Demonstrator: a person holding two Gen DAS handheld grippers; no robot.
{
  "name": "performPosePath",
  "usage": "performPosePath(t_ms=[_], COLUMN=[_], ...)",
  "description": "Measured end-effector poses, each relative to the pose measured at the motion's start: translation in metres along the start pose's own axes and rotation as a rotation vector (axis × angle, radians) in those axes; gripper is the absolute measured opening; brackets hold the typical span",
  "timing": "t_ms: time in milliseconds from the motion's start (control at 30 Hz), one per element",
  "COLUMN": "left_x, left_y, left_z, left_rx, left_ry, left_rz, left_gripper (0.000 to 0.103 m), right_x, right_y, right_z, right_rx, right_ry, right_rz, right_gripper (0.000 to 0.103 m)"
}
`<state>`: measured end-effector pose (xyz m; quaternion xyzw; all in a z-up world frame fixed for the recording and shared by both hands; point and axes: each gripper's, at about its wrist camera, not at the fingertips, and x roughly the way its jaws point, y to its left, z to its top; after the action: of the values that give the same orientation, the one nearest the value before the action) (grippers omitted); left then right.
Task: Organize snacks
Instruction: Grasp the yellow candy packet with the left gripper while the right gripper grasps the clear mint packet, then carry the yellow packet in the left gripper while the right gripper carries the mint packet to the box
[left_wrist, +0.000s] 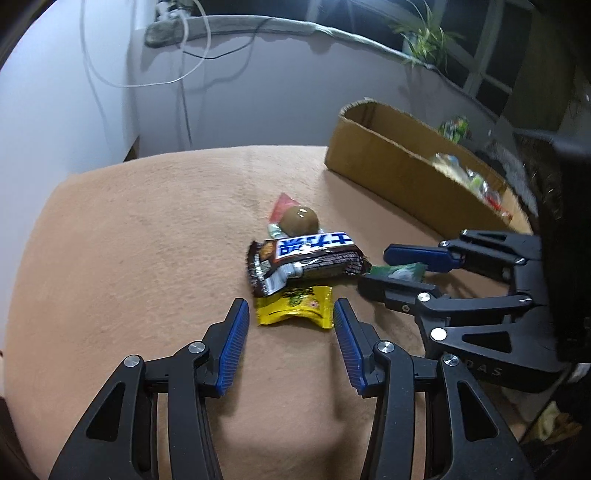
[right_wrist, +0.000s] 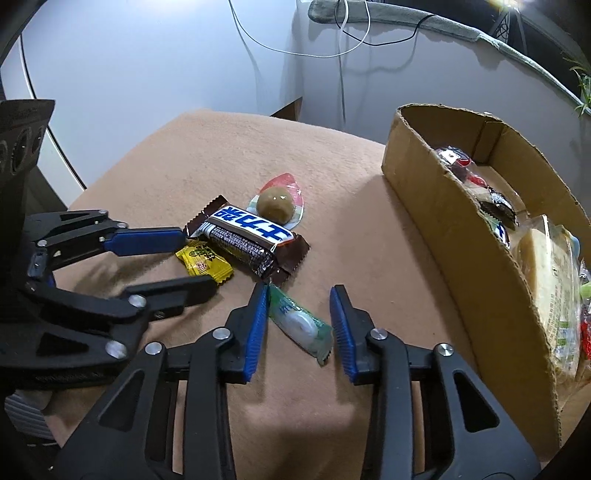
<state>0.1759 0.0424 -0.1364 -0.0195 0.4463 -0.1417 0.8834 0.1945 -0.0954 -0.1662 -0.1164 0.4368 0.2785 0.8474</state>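
Observation:
A small pile of snacks lies on the tan cloth. A brown and blue chocolate bar (left_wrist: 306, 260) (right_wrist: 247, 240) lies on top of a yellow candy packet (left_wrist: 295, 306) (right_wrist: 203, 260). A round brown sweet on a clear wrapper (left_wrist: 298, 221) (right_wrist: 275, 203) lies behind the bar. A green mint packet (right_wrist: 299, 323) (left_wrist: 400, 271) lies between the open jaws of my right gripper (right_wrist: 299, 293) (left_wrist: 373, 267); the left pad touches it. My left gripper (left_wrist: 291, 306) (right_wrist: 195, 264) is open, its jaws on either side of the yellow packet.
An open cardboard box (right_wrist: 461, 236) (left_wrist: 388, 162) with several snacks inside stands at the right on the tan cloth (left_wrist: 129, 240). Cables hang on the wall behind. A plant (left_wrist: 424, 37) stands on the window sill.

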Motion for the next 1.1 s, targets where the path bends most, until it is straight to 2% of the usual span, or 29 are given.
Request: performPosePath(t_ms=[167,267,300,367,467,700,1100], left_x=[0.010,0.009,0.008,0.007,0.006,-0.005,-0.039], left_y=[-0.010,-0.009,-0.007,-0.005,-0.002,0.003,-0.009], left_z=[0.000,-0.001,-0.001,-0.001,-0.002,-0.008,-0.009], left_rx=[0.046,0.039,0.031,0.018,-0.001,-0.048,-0.059], left_ry=[0.006,-0.002,-0.006,-0.008,-0.012,-0.033,-0.102], left_rz=[0.049,0.061,0.063,0.059,0.053,0.040,0.020], left_gripper=[0.046,0.037,0.034,0.030,0.027,0.025,0.025], right_x=[-0.001,-0.002,-0.003,-0.006,-0.009,-0.020,-0.062], right_y=[-0.001,0.001,0.000,-0.002,-0.004,-0.009,-0.017], right_z=[-0.002,-0.004,-0.004,-0.007,-0.011,-0.017,-0.019], right_rx=[0.005,0.004,0.005,0.010,0.017,0.041,0.077], right_ry=[-0.005,-0.007,-0.008,-0.008,-0.007,-0.020,-0.094], right_rz=[-0.003,-0.007,-0.006,-0.003,0.003,0.011,0.028], right_gripper=[0.030,0.029,0.026,0.012,0.009,0.007,0.006])
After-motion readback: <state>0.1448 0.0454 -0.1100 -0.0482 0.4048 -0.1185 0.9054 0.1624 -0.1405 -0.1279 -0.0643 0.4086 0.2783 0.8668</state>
